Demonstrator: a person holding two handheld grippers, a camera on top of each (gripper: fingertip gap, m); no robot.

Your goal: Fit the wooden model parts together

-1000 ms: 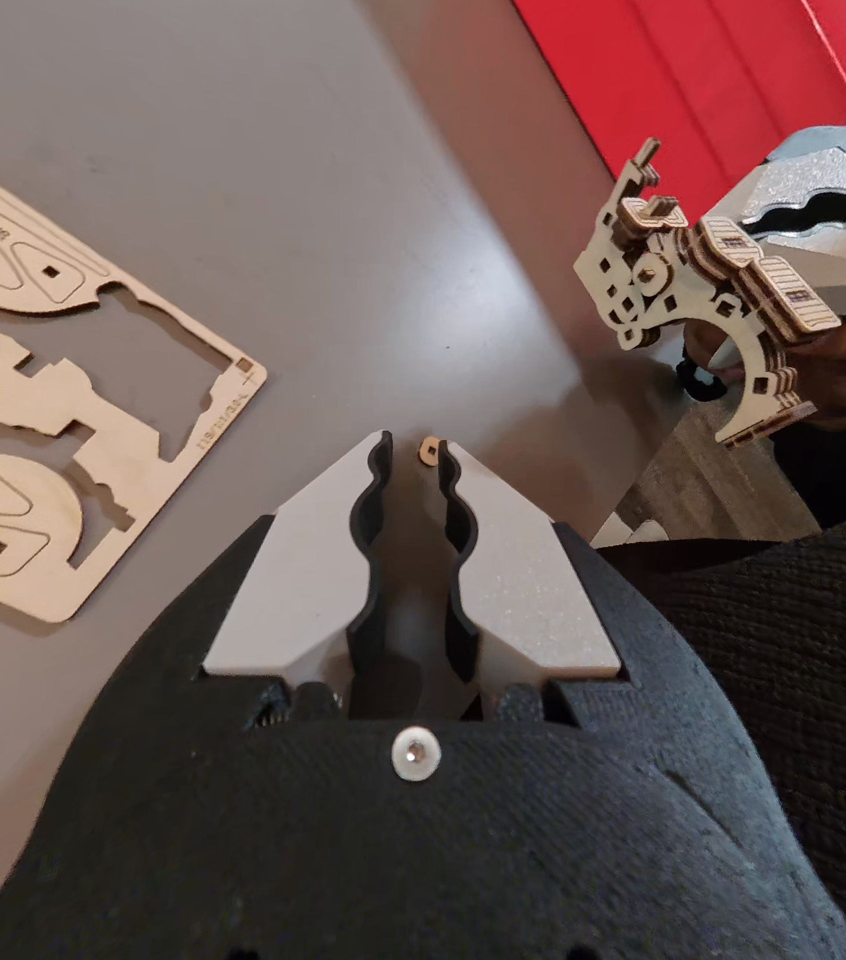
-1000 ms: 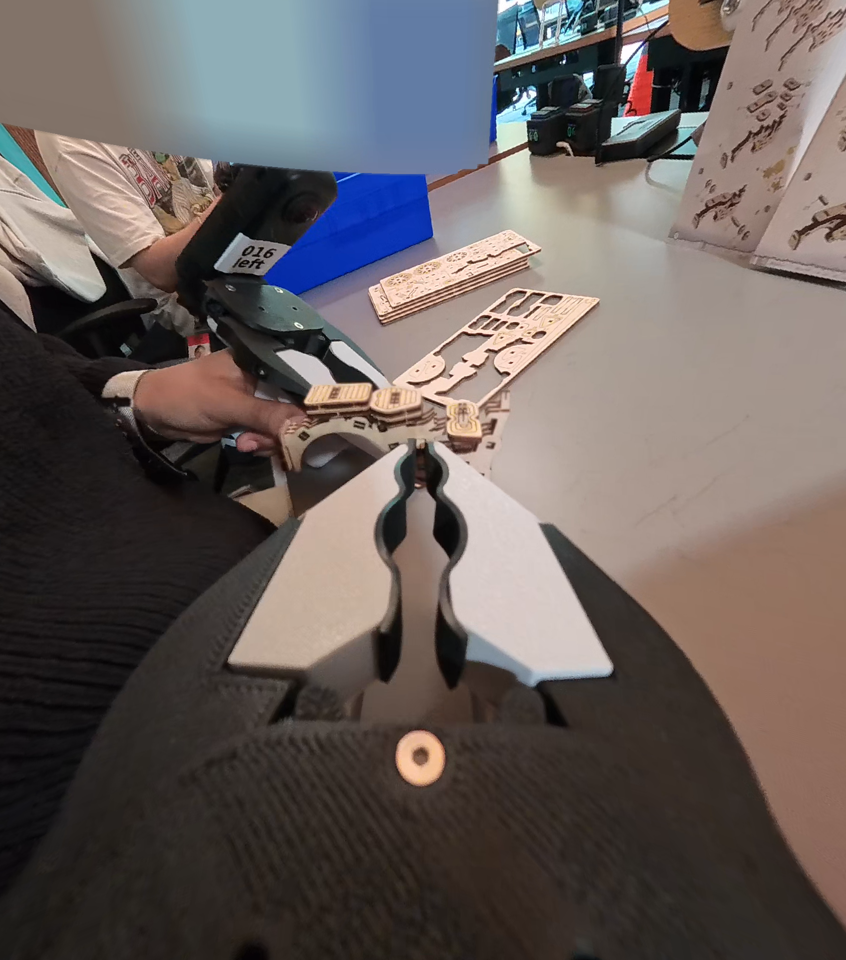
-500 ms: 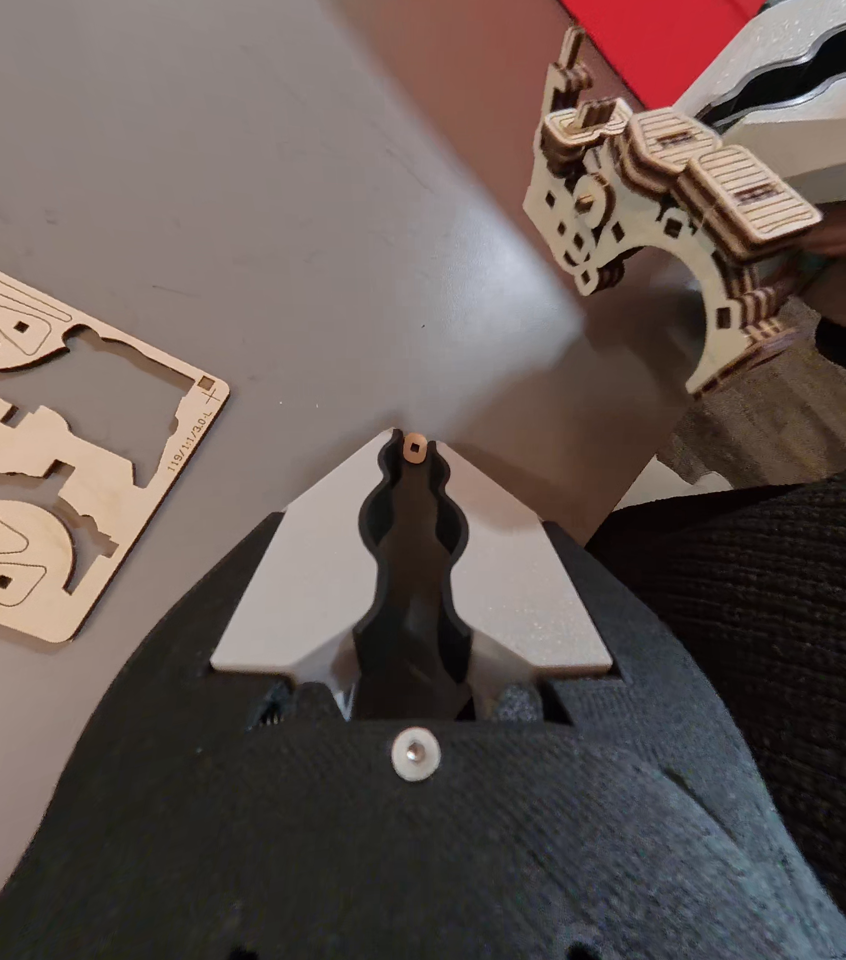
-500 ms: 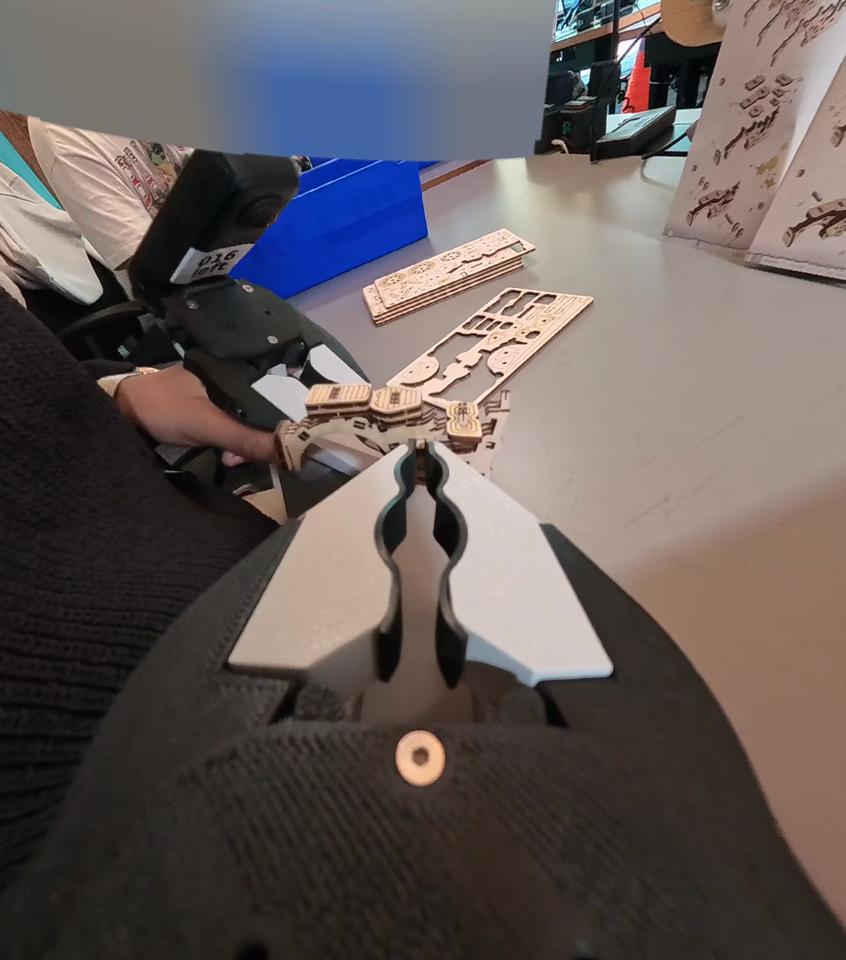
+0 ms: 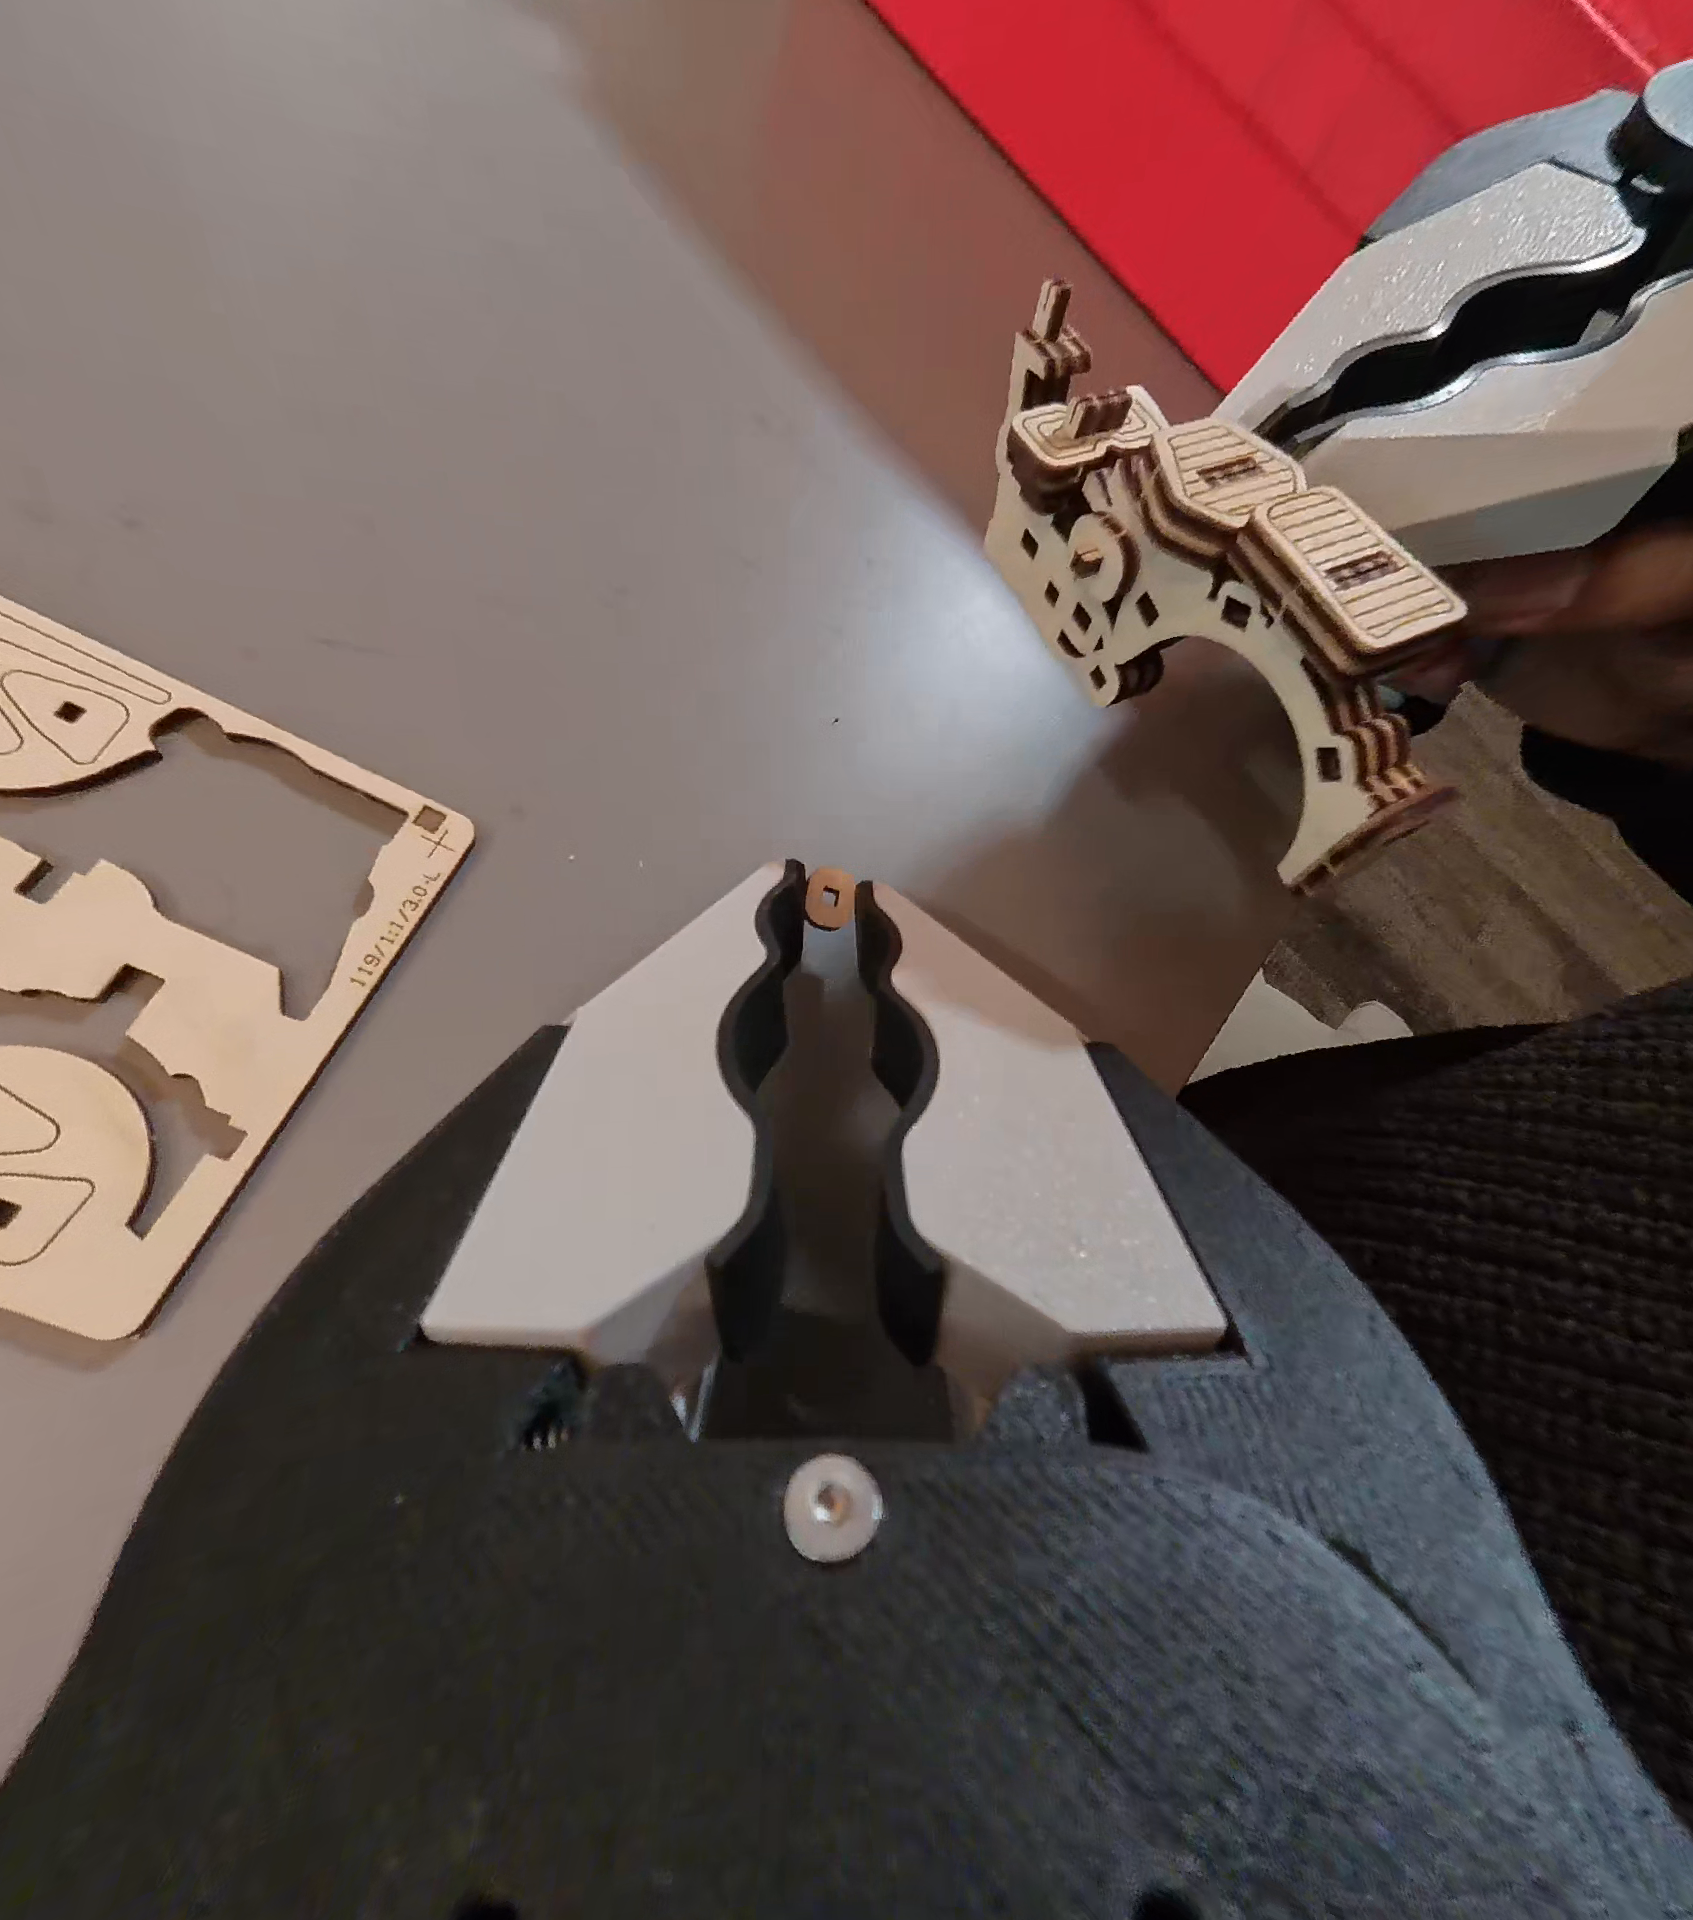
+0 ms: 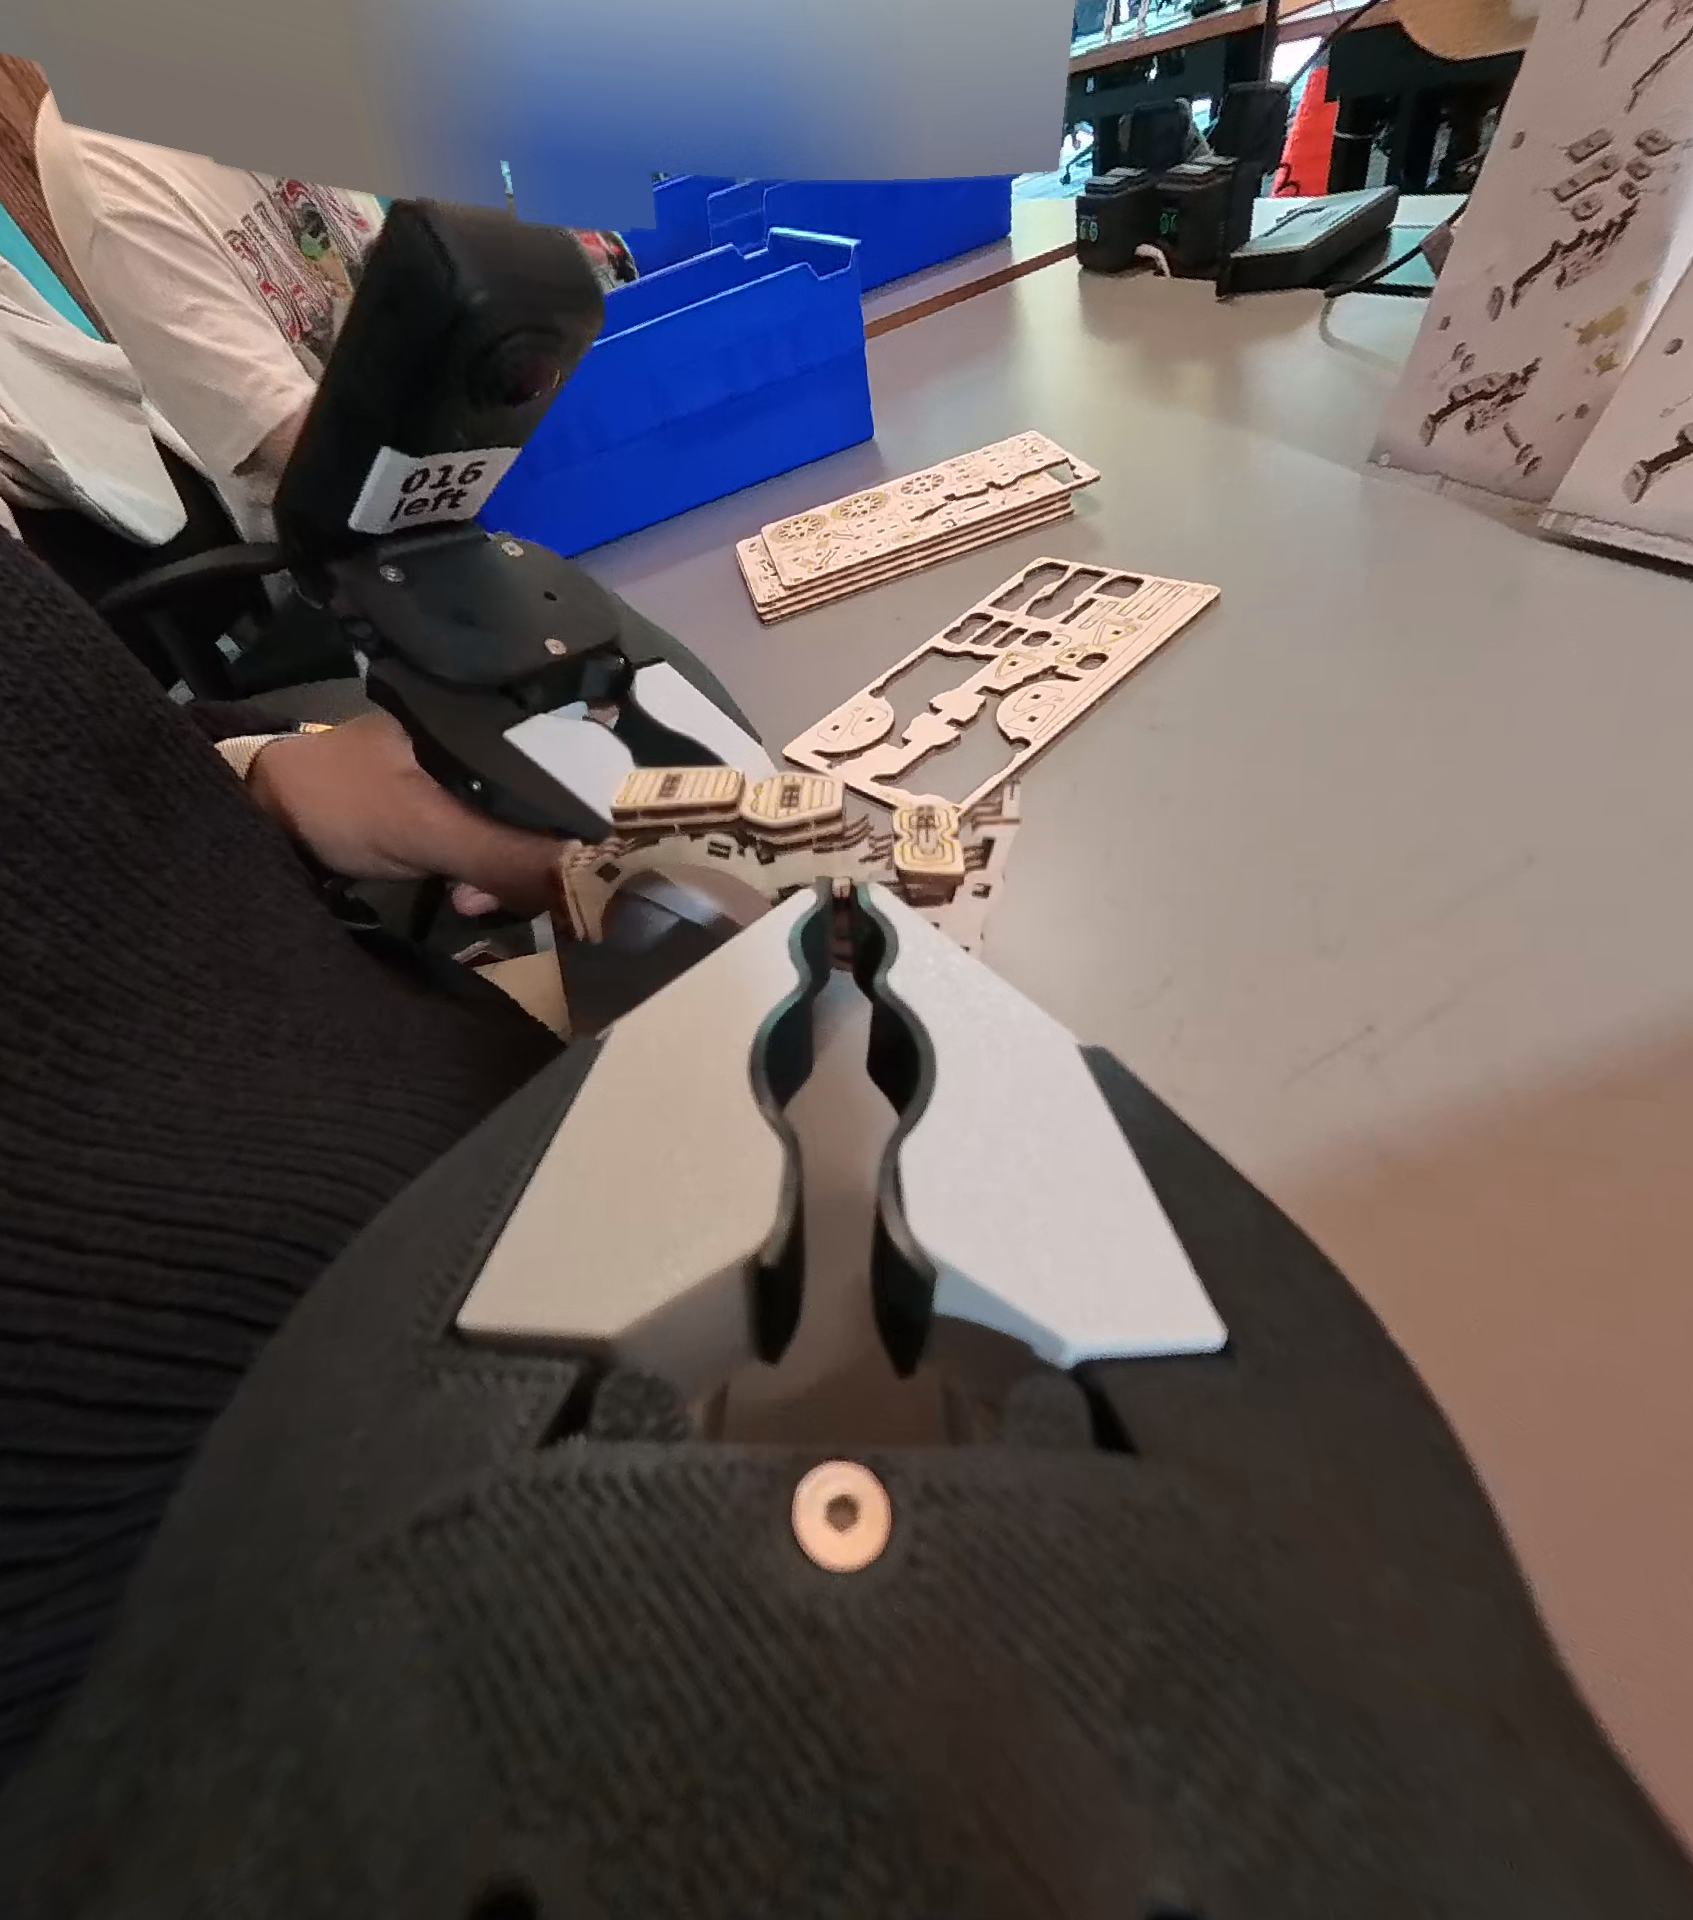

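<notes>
In the left wrist view, the left gripper point(image 5: 829, 896) is seen at frame centre with its jaws drawn to a narrow gap, and a small oval wooden washer point(image 5: 829, 898) with a square hole is pinched between the tips. The right gripper point(image 6: 837, 906) is closed on the lower edge of the partly built wooden model point(image 6: 790, 831), which is held clear of the grey table point(image 6: 1341, 883). In the left wrist view the same model point(image 5: 1226, 582) is seen at upper right, well apart from the washer, with three ribbed pads on top and an arched underside. A punched wooden sheet point(image 5: 94, 997) is laid flat at the left edge of that view. In the right wrist view the sheet point(image 6: 1008, 686) is found just beyond the model; a stack of uncut sheets point(image 6: 915, 535) lies behind it, a blue bin point(image 6: 707, 384) at upper centre-left, and instruction pages point(image 6: 1631, 312) stand at upper right.
</notes>
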